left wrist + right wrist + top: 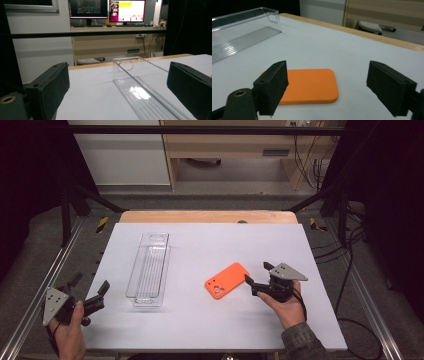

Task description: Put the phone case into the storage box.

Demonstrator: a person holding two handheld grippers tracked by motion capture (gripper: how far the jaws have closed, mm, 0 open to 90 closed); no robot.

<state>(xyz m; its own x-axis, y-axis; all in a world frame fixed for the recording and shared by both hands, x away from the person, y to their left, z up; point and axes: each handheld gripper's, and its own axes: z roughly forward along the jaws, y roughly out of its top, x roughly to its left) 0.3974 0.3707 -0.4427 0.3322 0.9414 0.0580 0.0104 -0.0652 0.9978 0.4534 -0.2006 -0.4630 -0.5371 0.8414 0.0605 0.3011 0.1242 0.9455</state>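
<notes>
Held the right gripper low over the white table, jaws spread wide and gripping nothing, aimed at the orange phone case. Lay flat, that case, just ahead of the jaws and partly between them in the right gripper view, one jaw near its closer edge, the other well clear on the far side; seemed lined up that way so a closing pinch could catch the thin slab by its edges, though contact could not be told. Rested face down, camera cut-outs toward the near end, which left only a shallow rim to grab. Kept the left gripper back at the table's near left corner, jaws likewise parted and empty, pointed along the clear plastic tray that stretched away ahead of it. Probably waited there to steady or receive, since the tray sat beside the case, apart from it, as a likely destination. Judged the pick-up as not yet begun.
</notes>
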